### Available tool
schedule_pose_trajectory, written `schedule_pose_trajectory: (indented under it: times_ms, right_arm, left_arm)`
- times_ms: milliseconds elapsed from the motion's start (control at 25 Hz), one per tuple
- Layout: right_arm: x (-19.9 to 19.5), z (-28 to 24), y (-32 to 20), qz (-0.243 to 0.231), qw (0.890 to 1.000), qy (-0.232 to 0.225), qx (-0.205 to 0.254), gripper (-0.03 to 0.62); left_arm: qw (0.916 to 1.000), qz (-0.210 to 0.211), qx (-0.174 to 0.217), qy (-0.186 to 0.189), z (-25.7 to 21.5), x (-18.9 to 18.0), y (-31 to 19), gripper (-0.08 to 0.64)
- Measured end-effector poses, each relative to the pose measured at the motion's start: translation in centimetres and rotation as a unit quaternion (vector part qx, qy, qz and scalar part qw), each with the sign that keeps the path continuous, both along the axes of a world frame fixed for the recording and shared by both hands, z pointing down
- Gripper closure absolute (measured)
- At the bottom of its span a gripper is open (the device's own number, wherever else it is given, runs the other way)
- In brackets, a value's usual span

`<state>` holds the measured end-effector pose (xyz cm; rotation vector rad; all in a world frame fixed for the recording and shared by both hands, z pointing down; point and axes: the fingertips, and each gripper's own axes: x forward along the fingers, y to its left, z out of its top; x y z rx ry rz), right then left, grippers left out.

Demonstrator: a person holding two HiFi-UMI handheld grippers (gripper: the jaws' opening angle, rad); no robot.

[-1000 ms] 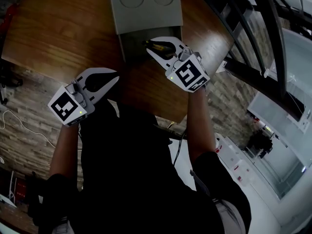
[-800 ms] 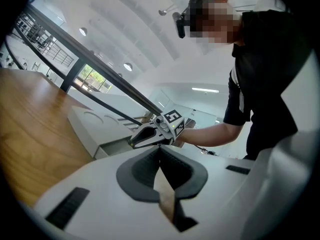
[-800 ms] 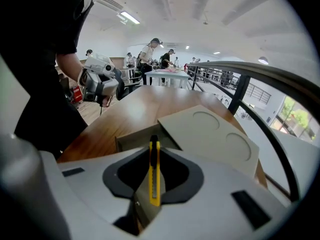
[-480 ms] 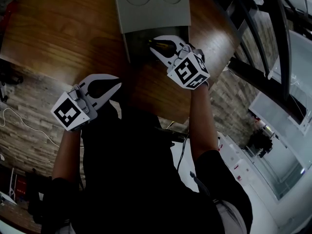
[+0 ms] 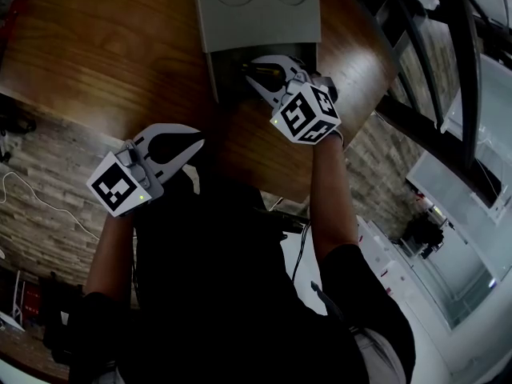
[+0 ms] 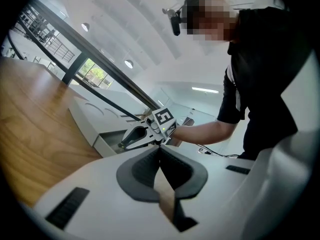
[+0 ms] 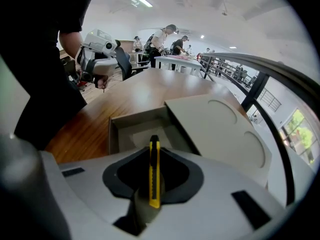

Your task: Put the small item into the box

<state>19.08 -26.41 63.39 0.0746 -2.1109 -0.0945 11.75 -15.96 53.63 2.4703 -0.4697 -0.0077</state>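
Nearest, at the near edge of the glossy wood-grain desk [image 5: 120, 62], the left tool [image 5: 194, 145] is clenched on nothing, its white jaws meeting. Beyond it, the right tool [image 7: 154, 151] grips a slim yellow-and-black utility knife [image 7: 154, 176] over the open matte grey box [image 7: 114, 130]. The box's flat lid [image 7: 220, 129], which has two round impressions, is folded back toward the far edge. The knife is not yet released, so lowering it and letting go look to be what is left.

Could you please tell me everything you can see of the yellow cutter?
The cutter is a slim yellow utility knife, seemingly plastic, with a black tip and a dark strip along its middle; no blade shows. The right tool clamps it edge-on, tip pointing over the open grey box. Only the jaws seem to touch it.
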Motion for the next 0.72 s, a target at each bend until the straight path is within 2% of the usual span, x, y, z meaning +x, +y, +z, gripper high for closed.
schedule_pose_trajectory:
  times_ms: [280,720]
  right_arm:
    - [-0.6,0.3,-0.1,0.002,1.0,-0.005,-0.01,0.52]
    - [0.0,1.4,0.0,-0.005,1.0,0.014,-0.01,0.518]
  left_arm:
    - [0.9999,0.004,0.003,0.013,-0.5,0.2,0.0,0.545]
    - [1.0,0.003,-0.003,0.006,0.5,0.1,0.6,0.545]
